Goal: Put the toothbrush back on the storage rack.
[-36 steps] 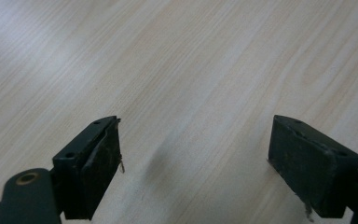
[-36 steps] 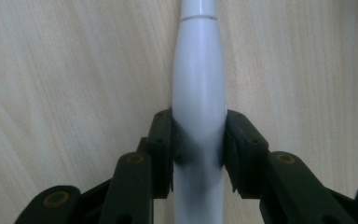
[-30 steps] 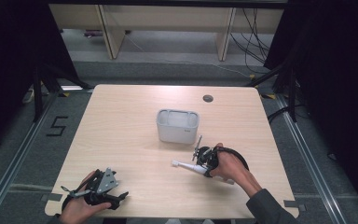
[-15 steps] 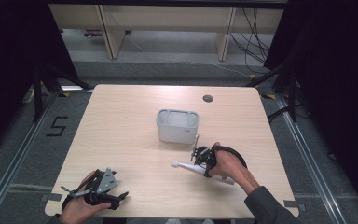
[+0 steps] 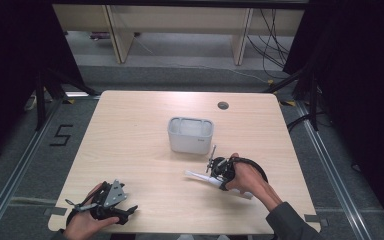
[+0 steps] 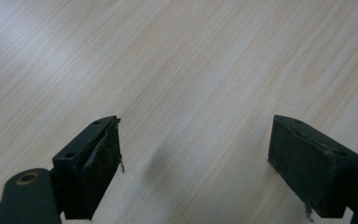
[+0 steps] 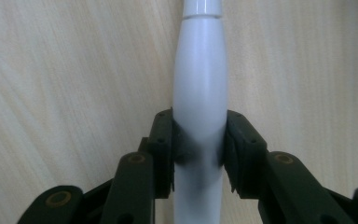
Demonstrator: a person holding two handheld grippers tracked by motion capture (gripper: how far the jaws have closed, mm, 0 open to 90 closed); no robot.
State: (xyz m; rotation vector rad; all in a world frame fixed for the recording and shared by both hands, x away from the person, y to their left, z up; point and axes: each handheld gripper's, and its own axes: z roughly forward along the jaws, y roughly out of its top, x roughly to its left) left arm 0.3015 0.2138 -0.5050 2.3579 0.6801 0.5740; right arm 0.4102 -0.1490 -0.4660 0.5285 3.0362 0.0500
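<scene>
Right gripper (image 7: 199,149) pinches white pen (image 7: 200,93) lying on table (image 5: 130,130) just in front of grey bin (image 5: 190,135), grasp done, lift and any placing apparently left; left gripper (image 6: 198,154) spread wide, idle, near table's front-left corner.

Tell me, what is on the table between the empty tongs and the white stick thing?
Nothing: in the high view only bare light wooden table separates the left tongs from the slim white plastic stick.

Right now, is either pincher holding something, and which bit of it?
The right gripper is shut on the white pen-shaped stick, pinching its thick middle. The left gripper is open over the table, holding nothing.
</scene>
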